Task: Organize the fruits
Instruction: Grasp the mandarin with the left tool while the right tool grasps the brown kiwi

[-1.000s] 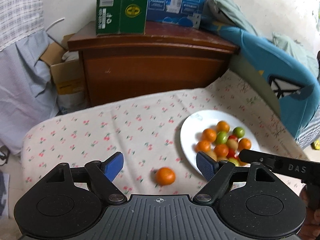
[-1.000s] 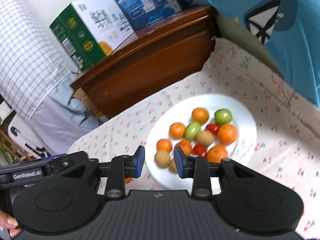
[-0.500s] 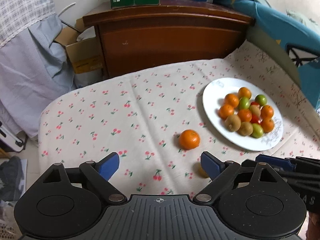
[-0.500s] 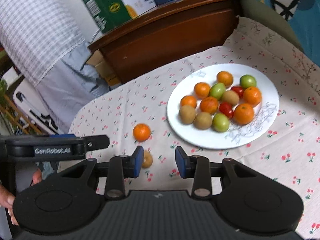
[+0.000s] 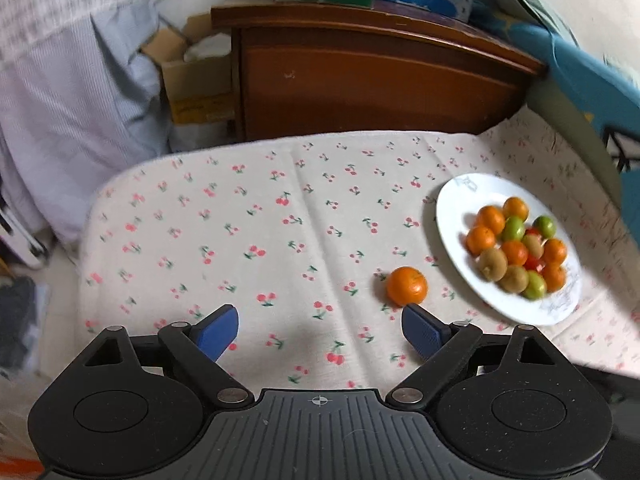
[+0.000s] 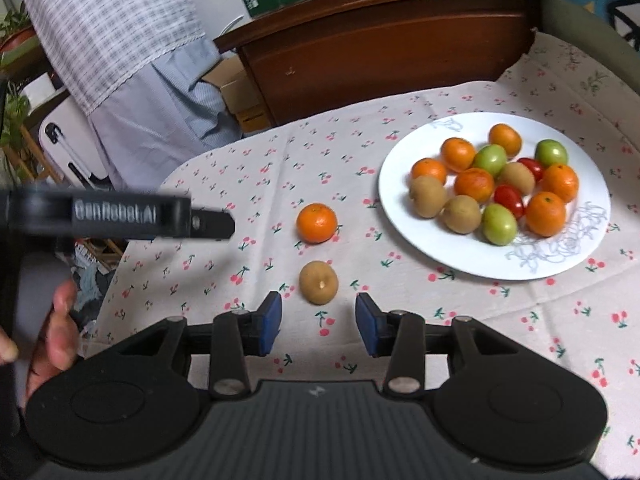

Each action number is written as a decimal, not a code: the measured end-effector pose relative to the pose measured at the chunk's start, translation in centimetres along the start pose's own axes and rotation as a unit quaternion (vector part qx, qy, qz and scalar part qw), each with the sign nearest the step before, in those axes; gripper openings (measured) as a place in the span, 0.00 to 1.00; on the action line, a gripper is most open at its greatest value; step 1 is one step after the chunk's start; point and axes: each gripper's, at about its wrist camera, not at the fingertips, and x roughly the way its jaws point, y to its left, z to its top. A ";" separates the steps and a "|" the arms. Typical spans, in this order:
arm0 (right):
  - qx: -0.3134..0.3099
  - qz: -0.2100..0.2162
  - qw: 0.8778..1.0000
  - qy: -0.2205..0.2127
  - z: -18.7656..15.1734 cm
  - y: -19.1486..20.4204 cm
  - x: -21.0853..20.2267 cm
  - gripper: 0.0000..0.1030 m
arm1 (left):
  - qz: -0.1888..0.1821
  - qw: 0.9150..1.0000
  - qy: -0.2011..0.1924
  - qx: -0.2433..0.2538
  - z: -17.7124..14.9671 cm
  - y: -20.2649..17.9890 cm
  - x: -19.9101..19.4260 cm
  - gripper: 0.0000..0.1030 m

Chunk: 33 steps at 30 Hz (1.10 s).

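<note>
Fruits crowd a white plate (image 6: 472, 258) ahead and to the right of the right claw (image 6: 319, 322), whose jaws are opening with nothing between them. One kiwi (image 6: 319, 282) lies just beyond its fingertips, an orange (image 6: 317, 223) farther ahead, both on the cherry-print worktop (image 6: 224, 256). The left claw (image 5: 320, 330) (jaws spread wide, empty) hovers with that orange (image 5: 406, 285) just past its right fingertip.

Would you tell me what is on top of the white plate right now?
The white plate holds mandarins, kiwis, green tomatoes and red tomatoes; anything beneath the pile is hidden.
</note>
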 end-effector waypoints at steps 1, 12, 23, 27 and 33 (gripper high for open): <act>-0.004 0.000 1.000 0.002 0.0 0.1 0.2 0.41 | -0.004 1.000 0.002 -0.007 0.1 0.2 0.1 0.88; -0.033 -0.017 0.999 -0.004 0.0 0.9 1.8 0.38 | 0.010 1.000 0.016 0.019 1.1 -0.7 2.0 0.88; -0.038 -0.021 0.999 -0.009 0.2 0.6 2.1 0.23 | -0.018 0.999 0.014 0.047 0.9 -1.9 3.3 0.87; -0.013 -0.037 0.999 -0.005 0.4 -0.3 1.4 0.23 | -0.037 0.998 0.005 0.060 0.8 -2.6 3.7 0.86; 0.023 -0.047 0.999 -0.007 0.5 -1.9 0.6 0.23 | -0.042 0.996 -0.005 0.084 0.5 -3.8 4.8 0.85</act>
